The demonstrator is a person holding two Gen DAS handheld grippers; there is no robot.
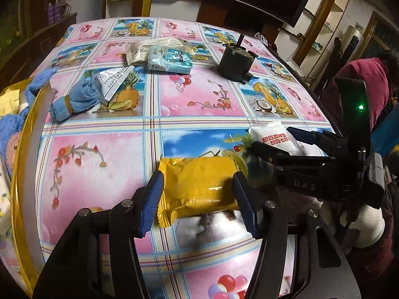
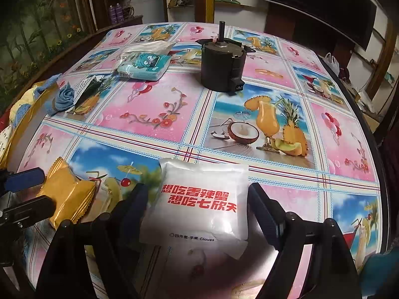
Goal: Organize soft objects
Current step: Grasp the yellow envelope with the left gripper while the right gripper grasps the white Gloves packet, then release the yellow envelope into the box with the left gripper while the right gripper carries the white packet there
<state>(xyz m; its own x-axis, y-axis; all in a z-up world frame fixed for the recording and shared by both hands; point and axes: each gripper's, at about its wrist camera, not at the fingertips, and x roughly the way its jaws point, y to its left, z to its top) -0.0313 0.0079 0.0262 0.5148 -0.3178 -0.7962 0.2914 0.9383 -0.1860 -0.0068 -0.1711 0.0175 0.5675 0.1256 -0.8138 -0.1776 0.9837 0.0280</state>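
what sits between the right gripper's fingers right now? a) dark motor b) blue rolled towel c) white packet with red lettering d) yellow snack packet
c: in the right wrist view the white packet lies between the open fingers of the right gripper, with gaps on both sides.

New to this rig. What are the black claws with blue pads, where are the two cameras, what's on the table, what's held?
No robot here: a person holds a two-finger gripper in each hand, and a fisheye camera on each looks forward along its fingers.

Left wrist view: the left gripper is closed on a yellow packet; the right gripper shows at the right edge.

Right wrist view: the right gripper stands open, a white packet with red print between its pads, seemingly untouched, lying on the table.

On the patterned tablecloth also lie a teal tissue pack, a blue rolled cloth and a dark cylindrical motor-like part.
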